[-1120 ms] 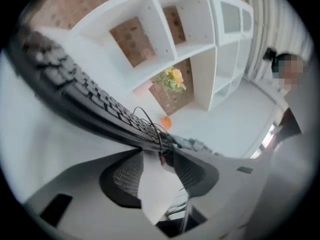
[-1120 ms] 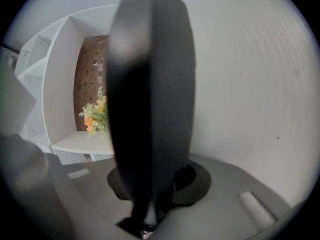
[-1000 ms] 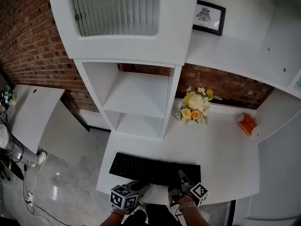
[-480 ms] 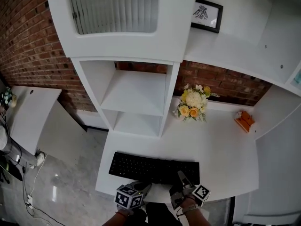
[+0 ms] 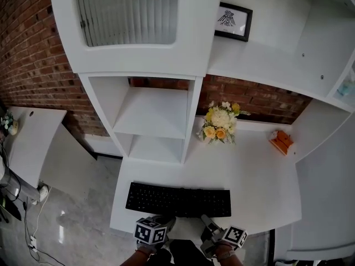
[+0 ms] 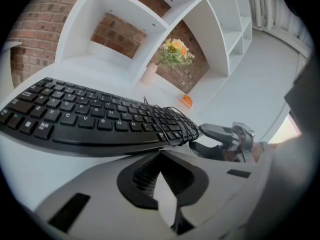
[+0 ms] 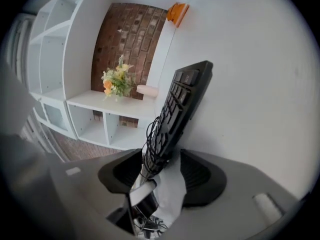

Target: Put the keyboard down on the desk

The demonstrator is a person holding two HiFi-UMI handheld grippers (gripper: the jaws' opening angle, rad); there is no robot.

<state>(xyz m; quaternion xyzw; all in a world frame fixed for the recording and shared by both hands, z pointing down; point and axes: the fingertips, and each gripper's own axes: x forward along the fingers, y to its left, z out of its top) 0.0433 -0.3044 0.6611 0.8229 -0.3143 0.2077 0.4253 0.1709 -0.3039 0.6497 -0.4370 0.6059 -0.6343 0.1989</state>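
Observation:
The black keyboard (image 5: 177,201) lies flat on the white desk (image 5: 260,182), close to its front edge. A bundled black cable (image 6: 175,124) rests on its right end. My left gripper (image 5: 166,221) is at the keyboard's front edge; in the left gripper view its jaws (image 6: 162,154) are shut with nothing between them, the keyboard (image 6: 85,119) just beyond. My right gripper (image 5: 206,221) has just been opening its jaws. In the right gripper view they (image 7: 160,159) stand wide apart, with the keyboard's end (image 7: 182,101) and the cable (image 7: 152,154) between them, pads not pressing.
A flower bouquet (image 5: 219,123) and an orange object (image 5: 280,142) stand at the back of the desk by the brick wall. White open shelves (image 5: 155,115) rise at the back left, with a framed picture (image 5: 232,21) above. A small white table (image 5: 30,143) stands on the floor to the left.
The right gripper's jaws have opened and let go of the keyboard's right end, and the gripper has drawn back toward the desk's front edge. The left gripper has stayed put.

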